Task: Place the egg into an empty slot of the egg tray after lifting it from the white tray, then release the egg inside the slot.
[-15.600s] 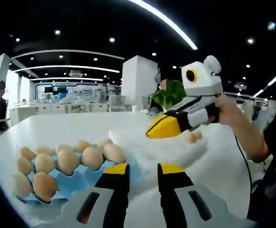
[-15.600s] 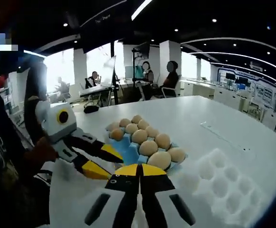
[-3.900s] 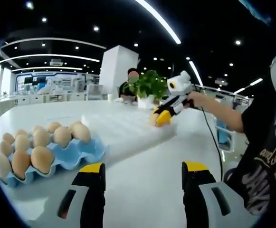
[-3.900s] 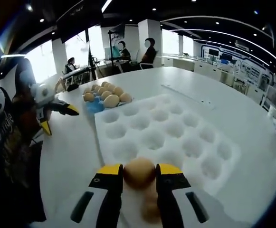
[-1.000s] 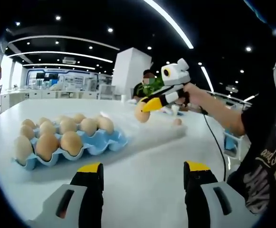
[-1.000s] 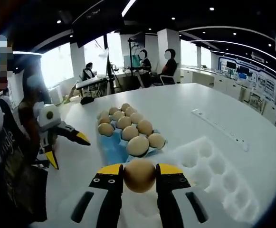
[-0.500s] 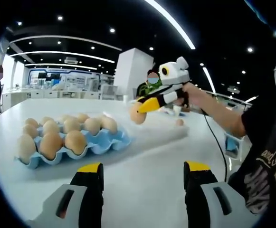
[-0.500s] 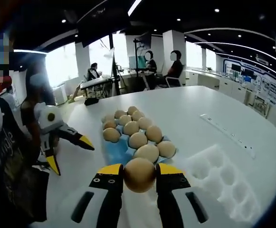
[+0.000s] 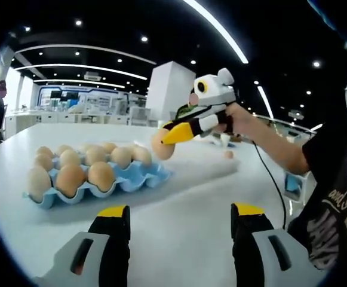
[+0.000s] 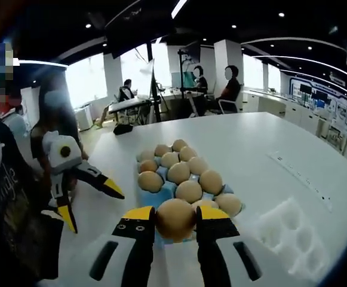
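Left gripper view: blue egg tray point(image 9: 138, 179) sits left of centre on the white table point(image 9: 179, 221), full of brown eggs in most slots, near-right corner looks bare blue. Just right of the tray, centre frame, the right gripper point(image 9: 161, 139) comes in from the right, yellow tips clamped on one brown egg point(image 9: 161, 146) hanging just above the tray's right end, exact slot cannot tell. A hand point(image 9: 236, 119) grips its handle, upper right of centre. White tray point(image 9: 212, 168) lies behind, blurry, with another egg point(image 9: 229, 154) on it further right. Person's dark shirt at right edge. Bottom of frame, left gripper point(image 9: 179, 215) has jaws spread wide, holding nothing, above bare table. Right gripper view: left gripper point(image 10: 92, 200) at left, lower half of frame, yellow tips apart, nothing between them, off the table beside the egg tray point(image 10: 161, 194). Tray centre frame, eggs in rows, blue empty slots at its near left side. Bottom centre, right gripper point(image 10: 176, 220) with jaws closed against both sides of the egg point(image 10: 175, 219), which sits over the tray's near edge. White tray point(image 10: 286, 236) at lower right, round pockets bare. People seated at desks in the upper centre background.
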Tool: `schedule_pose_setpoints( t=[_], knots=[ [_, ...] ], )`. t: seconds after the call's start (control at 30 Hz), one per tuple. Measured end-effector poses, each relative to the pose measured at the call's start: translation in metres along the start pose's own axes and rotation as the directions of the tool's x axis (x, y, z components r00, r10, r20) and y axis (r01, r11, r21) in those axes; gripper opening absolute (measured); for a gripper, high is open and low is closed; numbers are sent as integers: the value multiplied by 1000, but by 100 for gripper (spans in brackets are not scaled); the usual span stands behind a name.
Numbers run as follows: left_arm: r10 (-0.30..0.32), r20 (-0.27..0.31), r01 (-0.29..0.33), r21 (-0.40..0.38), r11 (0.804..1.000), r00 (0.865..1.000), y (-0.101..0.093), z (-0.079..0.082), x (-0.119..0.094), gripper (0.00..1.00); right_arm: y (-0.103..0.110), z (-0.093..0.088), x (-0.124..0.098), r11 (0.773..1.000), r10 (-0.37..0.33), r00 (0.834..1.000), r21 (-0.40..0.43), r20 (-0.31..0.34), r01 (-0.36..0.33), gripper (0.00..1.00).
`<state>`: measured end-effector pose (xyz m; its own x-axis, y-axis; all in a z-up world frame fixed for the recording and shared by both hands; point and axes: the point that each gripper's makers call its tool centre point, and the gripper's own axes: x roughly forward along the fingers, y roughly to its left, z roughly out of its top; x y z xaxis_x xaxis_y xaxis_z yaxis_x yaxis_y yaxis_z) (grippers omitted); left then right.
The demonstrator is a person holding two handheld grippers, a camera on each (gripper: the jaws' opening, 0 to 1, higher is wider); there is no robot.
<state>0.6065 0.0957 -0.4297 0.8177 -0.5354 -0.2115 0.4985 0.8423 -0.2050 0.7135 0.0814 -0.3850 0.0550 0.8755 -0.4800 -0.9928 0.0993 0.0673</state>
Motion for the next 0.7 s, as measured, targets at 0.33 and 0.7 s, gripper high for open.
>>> schedule_pose_setpoints(
  t=[0.33, 0.7],
  knots=[
    [14, 7, -14, -10, 1000, 1000, 5, -1, -6, 70, 20, 3, 28, 999, 33, 999, -21, 2, -33, 29],
    [29, 21, -29, -12, 1000, 999, 11, 2, -12, 70, 22, 3, 47, 998, 59, 998, -30, -6, -59, 29]
  ],
)
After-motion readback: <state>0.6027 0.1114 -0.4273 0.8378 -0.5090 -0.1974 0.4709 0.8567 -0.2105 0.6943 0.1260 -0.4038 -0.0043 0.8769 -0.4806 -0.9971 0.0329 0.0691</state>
